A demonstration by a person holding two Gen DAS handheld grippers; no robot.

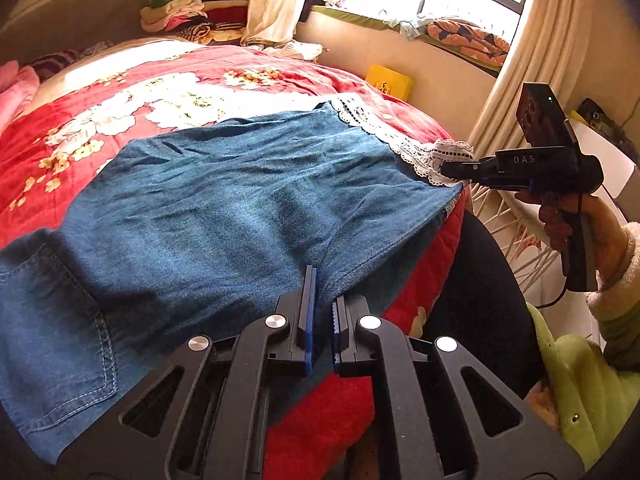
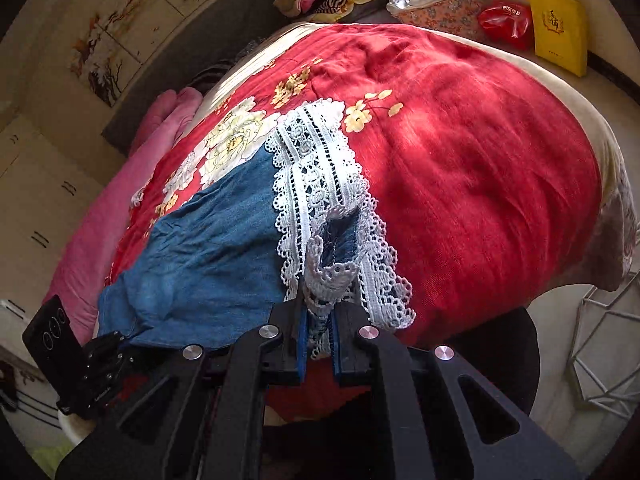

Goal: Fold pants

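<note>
Blue denim pants with white lace cuffs lie spread on a red floral bedspread. My left gripper is shut on the pants' near edge at the crotch seam. My right gripper is shut on the lace cuff at the bed's right edge. In the right wrist view the lace cuff bunches between the jaws of my right gripper, with the denim stretching left toward my left gripper.
Folded clothes are stacked at the bed's far side. A yellow box and a red bag stand by the wall. A pink blanket lies on the left. A white wire frame stands right of the bed.
</note>
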